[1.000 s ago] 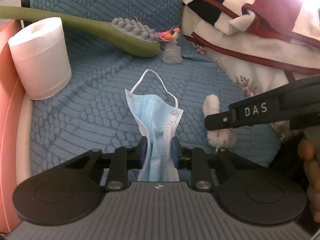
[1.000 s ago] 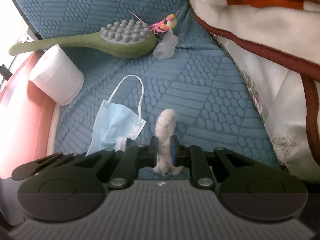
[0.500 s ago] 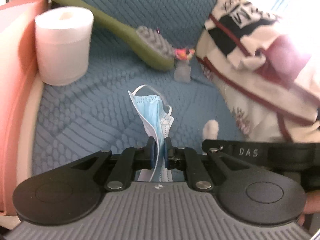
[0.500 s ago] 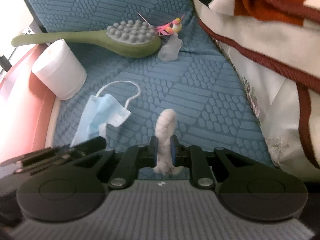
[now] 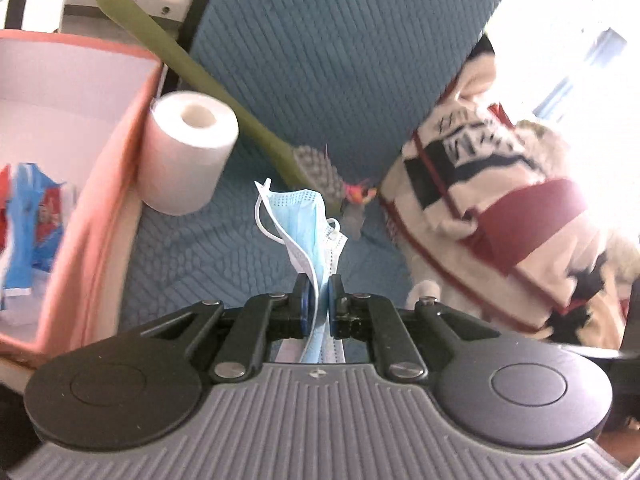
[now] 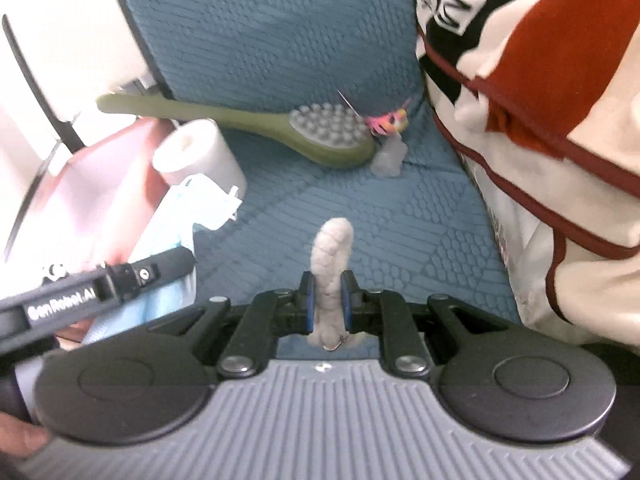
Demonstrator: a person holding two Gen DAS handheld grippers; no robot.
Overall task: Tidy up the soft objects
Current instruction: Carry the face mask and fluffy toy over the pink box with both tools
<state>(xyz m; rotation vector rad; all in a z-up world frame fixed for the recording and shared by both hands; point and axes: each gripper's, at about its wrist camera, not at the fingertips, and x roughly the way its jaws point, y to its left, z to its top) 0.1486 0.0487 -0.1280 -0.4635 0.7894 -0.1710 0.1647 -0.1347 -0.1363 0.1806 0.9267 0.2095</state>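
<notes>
The lower part of the mask (image 5: pixel 308 220) disappears behind the left tool's (image 5: pixel 318 304) body. In the right wrist view the mask is blurred and partly covered by the left tool. The fluffy toy's (image 6: pixel 330 264) base is hidden below the right tool (image 6: pixel 328 296). The box (image 5: pixel 92 184) is cut off at the left edge, its colourful contents blurred. The blanket (image 5: pixel 500 220) washes out into glare. A small pink item (image 6: pixel 386 122) beside the brush (image 6: pixel 320 132) is too small to identify.
</notes>
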